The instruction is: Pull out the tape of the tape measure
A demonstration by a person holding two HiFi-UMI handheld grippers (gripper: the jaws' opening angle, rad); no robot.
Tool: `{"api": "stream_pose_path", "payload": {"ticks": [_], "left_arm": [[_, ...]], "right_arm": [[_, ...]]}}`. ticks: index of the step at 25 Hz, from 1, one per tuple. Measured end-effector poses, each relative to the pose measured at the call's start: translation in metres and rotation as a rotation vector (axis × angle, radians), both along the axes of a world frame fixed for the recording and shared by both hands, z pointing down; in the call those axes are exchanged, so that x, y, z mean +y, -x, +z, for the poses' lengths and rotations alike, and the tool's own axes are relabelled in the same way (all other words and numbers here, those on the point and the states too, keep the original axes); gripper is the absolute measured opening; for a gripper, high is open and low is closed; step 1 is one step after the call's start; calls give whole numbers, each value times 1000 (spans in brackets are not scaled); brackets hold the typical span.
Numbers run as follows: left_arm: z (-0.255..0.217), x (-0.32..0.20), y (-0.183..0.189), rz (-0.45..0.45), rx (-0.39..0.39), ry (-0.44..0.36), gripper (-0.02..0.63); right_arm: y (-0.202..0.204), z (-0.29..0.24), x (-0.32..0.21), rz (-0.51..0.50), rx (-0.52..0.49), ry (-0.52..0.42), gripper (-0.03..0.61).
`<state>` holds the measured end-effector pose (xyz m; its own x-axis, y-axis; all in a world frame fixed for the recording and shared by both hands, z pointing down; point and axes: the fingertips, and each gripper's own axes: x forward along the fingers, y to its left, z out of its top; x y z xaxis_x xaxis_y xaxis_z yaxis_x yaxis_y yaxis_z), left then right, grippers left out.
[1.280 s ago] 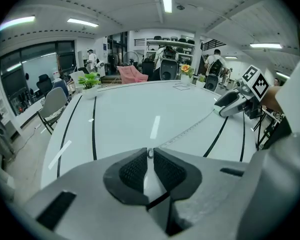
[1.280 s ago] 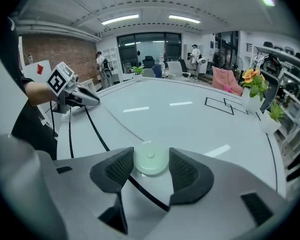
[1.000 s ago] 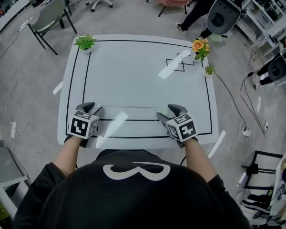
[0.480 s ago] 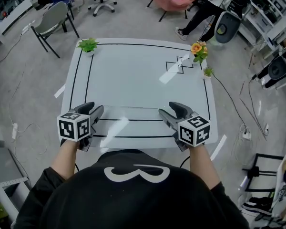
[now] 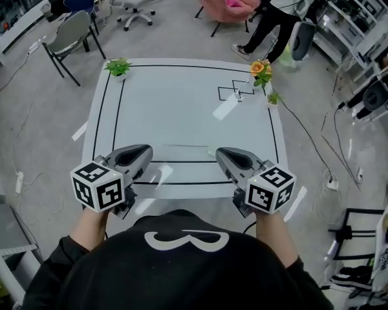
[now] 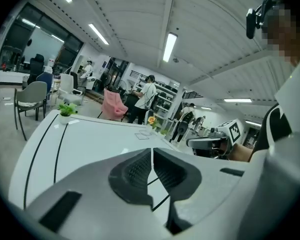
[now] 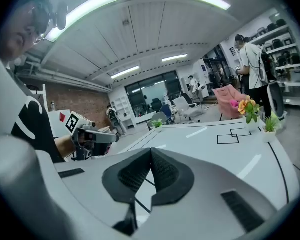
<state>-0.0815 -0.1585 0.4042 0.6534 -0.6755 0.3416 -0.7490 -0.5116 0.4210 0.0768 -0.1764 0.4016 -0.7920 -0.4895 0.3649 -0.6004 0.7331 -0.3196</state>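
I hold both grippers up over the near edge of a white table (image 5: pixel 181 108) marked with black border lines. My left gripper (image 5: pixel 144 151) points across the tabletop. Its ribbed jaws have just been closing and now sit almost together, with only a hairline slit between them and nothing in it. My right gripper (image 5: pixel 222 152) mirrors it, well apart to the right. Its jaws have also just been closing and are pressed together on nothing. I cannot find the tape measure in any view. At the far left corner stands a small green potted plant (image 5: pixel 118 66). At the far right corner is an orange flower (image 5: pixel 258 70) in a pot, with a smaller green plant (image 5: pixel 272 98) just beside it and black square outlines (image 5: pixel 233 90) on the tabletop nearby.
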Motion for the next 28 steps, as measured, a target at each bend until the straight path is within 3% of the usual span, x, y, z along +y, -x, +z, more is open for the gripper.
{"api": "stream_pose_path", "payload": {"ticks": [11, 19, 28], "left_arm": [[-46, 23, -46, 111, 28, -123, 8], [-39, 27, -54, 120, 44, -93, 8], [-31, 30, -61, 145, -37, -113, 8]], "right_arm": [[4, -40, 31, -23, -120, -79, 3], [0, -39, 34, -19, -113, -96, 3], [-2, -31, 38, -22, -95, -89, 3]]}}
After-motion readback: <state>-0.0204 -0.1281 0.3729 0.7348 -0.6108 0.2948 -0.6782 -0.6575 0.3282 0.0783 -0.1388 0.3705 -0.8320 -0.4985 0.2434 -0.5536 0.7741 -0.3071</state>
